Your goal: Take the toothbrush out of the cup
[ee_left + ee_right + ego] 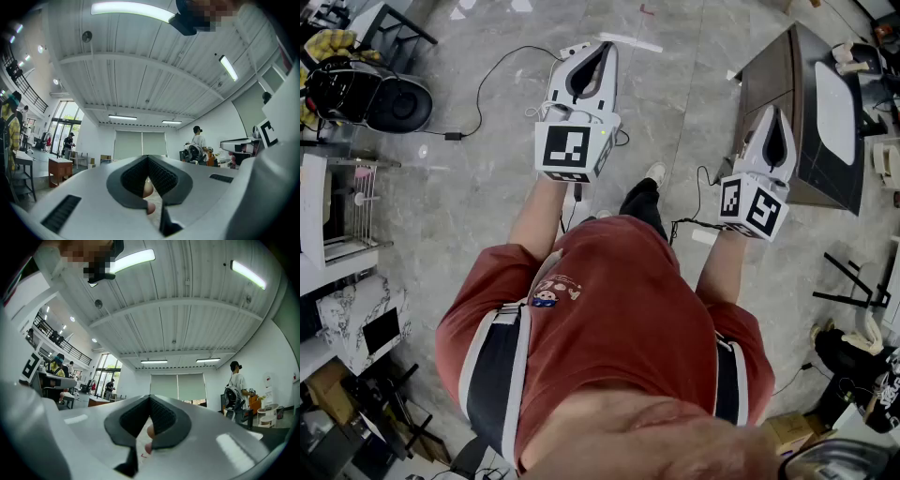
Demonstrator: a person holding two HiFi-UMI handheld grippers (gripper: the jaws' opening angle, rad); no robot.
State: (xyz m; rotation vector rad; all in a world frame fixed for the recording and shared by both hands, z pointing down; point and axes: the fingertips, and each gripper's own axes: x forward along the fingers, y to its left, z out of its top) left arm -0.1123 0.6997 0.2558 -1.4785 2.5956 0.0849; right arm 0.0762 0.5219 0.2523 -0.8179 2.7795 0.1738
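Observation:
No cup or toothbrush shows in any view. In the head view the person in a red shirt holds both grippers out in front over a grey stone floor. The left gripper is shut, jaws pressed together with nothing between them. The right gripper is likewise shut and empty, close to the near corner of a dark table. Each gripper view looks slightly upward across a large hall, at the ceiling and the far wall. In those views the left gripper and the right gripper show their dark pads meeting at the tip.
A white oblong thing lies on the dark table. A black round device and a cable sit on the floor at upper left. Shelves line the left. A person with a backpack stands far off, near a wooden desk.

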